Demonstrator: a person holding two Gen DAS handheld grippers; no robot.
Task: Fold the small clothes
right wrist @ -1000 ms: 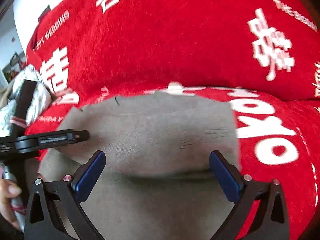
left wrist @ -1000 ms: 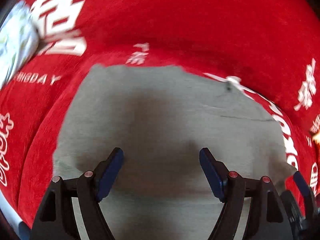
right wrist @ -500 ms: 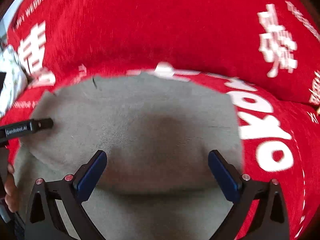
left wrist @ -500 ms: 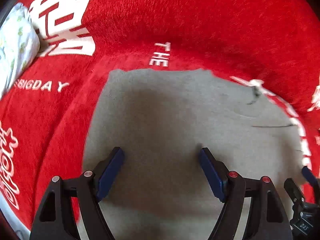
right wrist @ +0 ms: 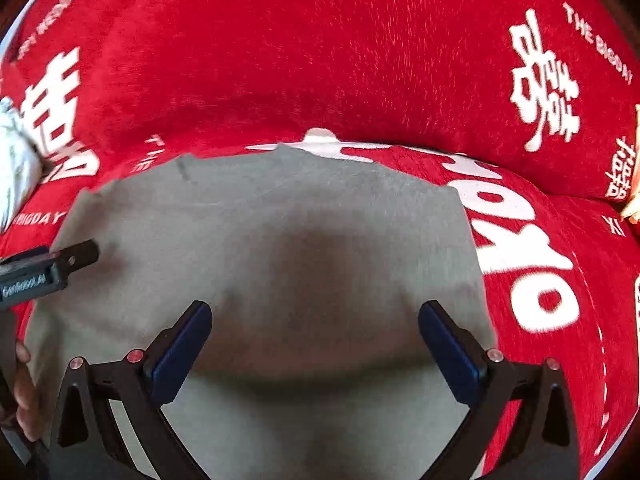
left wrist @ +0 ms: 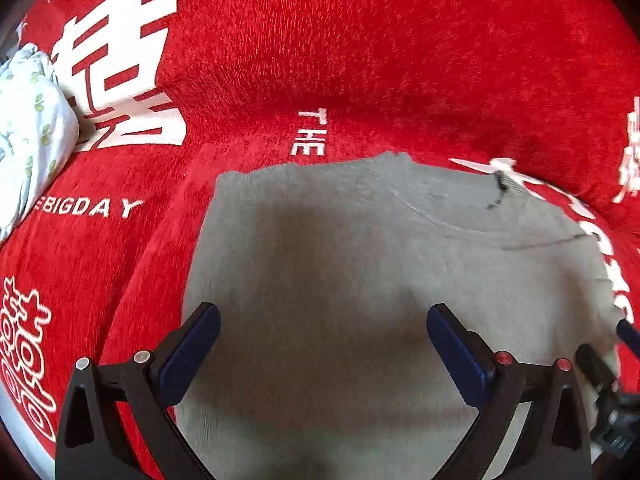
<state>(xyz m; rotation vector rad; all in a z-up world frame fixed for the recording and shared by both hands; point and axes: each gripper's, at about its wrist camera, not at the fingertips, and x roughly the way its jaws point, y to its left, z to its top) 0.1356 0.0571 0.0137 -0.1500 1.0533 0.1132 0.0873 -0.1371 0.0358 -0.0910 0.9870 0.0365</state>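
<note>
Red cover (left wrist: 360,60) lies bare beyond the grey garment's (left wrist: 340,260) edges.

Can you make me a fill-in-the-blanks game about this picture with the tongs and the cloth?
1. The grey garment lies on a ____ blanket with white writing.
2. The left tongs are ____, holding nothing.
3. The right tongs hover over the ____ garment.

Missing words: red; open; grey
</note>
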